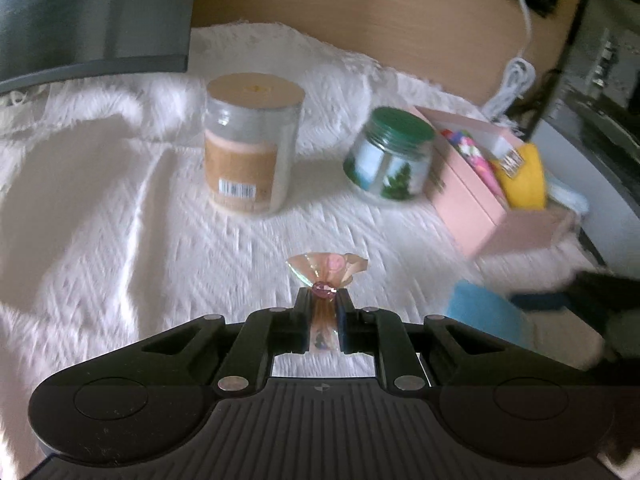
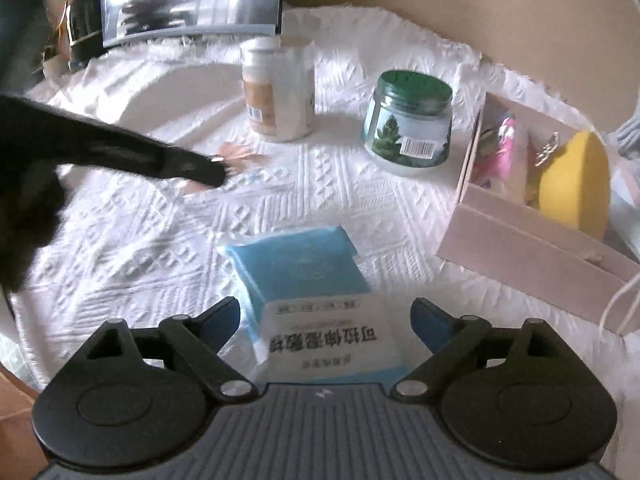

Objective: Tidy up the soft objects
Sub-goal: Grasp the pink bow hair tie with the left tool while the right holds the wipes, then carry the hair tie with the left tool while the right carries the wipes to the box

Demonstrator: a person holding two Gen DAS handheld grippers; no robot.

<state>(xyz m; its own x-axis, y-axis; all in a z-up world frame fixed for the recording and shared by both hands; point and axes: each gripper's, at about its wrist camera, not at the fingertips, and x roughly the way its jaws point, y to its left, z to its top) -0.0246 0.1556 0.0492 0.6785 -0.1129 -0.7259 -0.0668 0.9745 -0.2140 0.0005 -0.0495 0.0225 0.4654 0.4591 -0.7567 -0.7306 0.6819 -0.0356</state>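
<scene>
Bow: we see a small translucent pink bow (image 1: 326,274) with a pink gem at its knot, pinched by its tail and lifted over the white cloth, near the middle of the left wrist view.
Left gripper: our left gripper (image 1: 324,300) is pressed together on the bow's tail, its two black fingers (image 1: 303,304) almost meeting around the thin strip.
Blue pack: a soft blue pack (image 2: 304,276) in clear wrap, with a white printed label on its near end, lies flat on the cloth, between the fingers of our other tool.
Right gripper: our right gripper (image 2: 324,312) is spread wide, one blue-padded fingertip on each side of the pack; we cannot tell whether the pads touch it.
Pink box: an open pink box (image 2: 520,236) sits to the right, holding a yellow soft thing (image 2: 572,184) and a pink patterned item (image 2: 506,148).
Green-lidded jar: a squat glass jar (image 2: 408,128) with a tree label stands just left of the box.
Tall jar: a taller clear jar (image 1: 252,144) with a tan lid and brown label stands further left, well apart from the bow.
Cloth: a white textured cloth (image 1: 120,208) with fringed far edge covers the table.
Far side: a white cable (image 1: 516,76) lies coiled on the wooden surface beyond the box.
</scene>
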